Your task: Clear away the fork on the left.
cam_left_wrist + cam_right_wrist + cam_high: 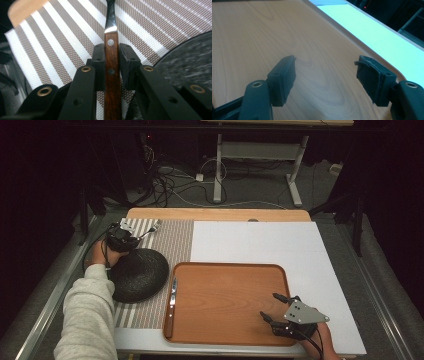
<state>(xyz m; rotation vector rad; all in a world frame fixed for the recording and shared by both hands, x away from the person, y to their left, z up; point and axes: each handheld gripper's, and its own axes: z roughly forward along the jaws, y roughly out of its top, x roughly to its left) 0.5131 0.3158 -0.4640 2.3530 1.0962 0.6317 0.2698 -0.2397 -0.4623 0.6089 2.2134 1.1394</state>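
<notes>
Far left of the table, over the striped mat [175,240]: left gripper [140,232], clamped on a wood-handled utensil [111,75]. Pads tight against both sides of the riveted handle, seen in the left gripper view; metal neck running on ahead over the mat, head cut off at the frame's top edge, so fork or spoon impossible to tell. Handle low over the mat; touching it or not, hard to say.

Just beside that gripper, on its near side: a dark round dish [137,275], lying on the mat and overhanging its left edge, close against the hand and the grey sleeve [87,320]. Rim of it also at the right in the left gripper view, next to the jaws.

Right of the dish: a wooden tray [225,300], its left rim overlapping the mat. Along that left rim, inside the tray, a knife [172,305], blade pointing away, handle toward the person. Between utensil and tray, only the dish's far edge and bare mat.

Near right corner of the tray: right gripper [267,305], jaws spread wide with nothing between them, low over bare wood, well apart from the knife. Beyond the tray, a plain white board [260,240]. Past the table, cables [170,185] on the floor.
</notes>
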